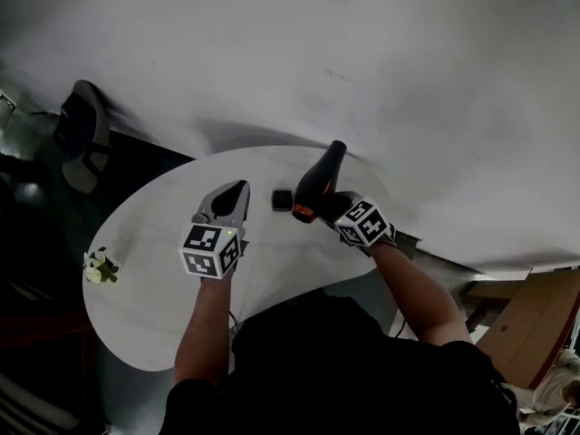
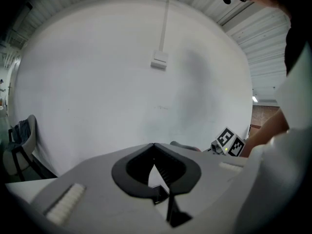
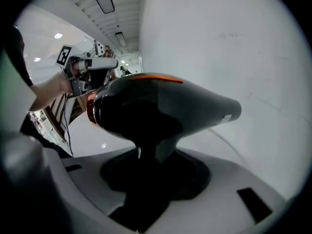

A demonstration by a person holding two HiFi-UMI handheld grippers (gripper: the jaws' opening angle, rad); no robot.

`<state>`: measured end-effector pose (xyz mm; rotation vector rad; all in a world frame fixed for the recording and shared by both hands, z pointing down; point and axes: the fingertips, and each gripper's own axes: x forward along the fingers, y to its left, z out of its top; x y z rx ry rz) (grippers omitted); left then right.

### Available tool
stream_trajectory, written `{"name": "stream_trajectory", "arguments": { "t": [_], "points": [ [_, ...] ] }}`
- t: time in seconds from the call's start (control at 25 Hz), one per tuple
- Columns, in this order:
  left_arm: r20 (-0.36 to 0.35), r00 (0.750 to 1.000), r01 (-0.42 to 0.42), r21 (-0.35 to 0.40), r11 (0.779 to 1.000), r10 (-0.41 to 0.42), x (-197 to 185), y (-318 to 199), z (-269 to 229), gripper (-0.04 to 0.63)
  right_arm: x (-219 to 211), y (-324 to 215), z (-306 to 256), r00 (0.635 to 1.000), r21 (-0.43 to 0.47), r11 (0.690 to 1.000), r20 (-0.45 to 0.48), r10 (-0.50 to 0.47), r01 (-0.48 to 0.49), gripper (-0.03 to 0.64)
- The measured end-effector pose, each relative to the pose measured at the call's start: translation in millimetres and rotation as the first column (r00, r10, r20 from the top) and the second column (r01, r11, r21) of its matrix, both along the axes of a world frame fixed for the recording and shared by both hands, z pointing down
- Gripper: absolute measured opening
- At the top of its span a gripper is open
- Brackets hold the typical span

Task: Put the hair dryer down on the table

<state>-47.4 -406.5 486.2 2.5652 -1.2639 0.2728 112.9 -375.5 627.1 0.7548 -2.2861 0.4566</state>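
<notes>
Currently my right gripper (image 3: 155, 156), jaws wide, grasps the black orange-ringed hair dryer (image 3: 161, 106) near the white table's (image 1: 154, 279) far edge.

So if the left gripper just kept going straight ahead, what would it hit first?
Probably the white wall behind the table; nothing stands in line with the left gripper. The hair dryer and the small black square are off to its right.

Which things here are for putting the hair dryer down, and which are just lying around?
For the job: hair dryer, held by its handle in the right gripper; white table, where it goes.
Just lying about: small dark square thing on the table; little white flowers at its edge; chair beyond it; left gripper, shut and empty.
</notes>
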Motion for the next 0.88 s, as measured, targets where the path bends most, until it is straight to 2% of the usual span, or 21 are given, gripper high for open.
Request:
{"name": "stream_trajectory", "arguments": {
  "t": [0.56,0.88],
  "points": [
    [0.005,0.999,0.044,-0.024,0.999,-0.044,-11,-6,10,0.009,-10,-3,75,0.974,-0.160,0.978,-0.161,-0.156,0.130,0.164],
    [0.009,0.997,0.076,-0.032,0.997,-0.076,-22,-11,14,0.009,-16,1,100,0.951,-0.225,0.959,-0.215,-0.221,0.173,0.164]
  ]
}}
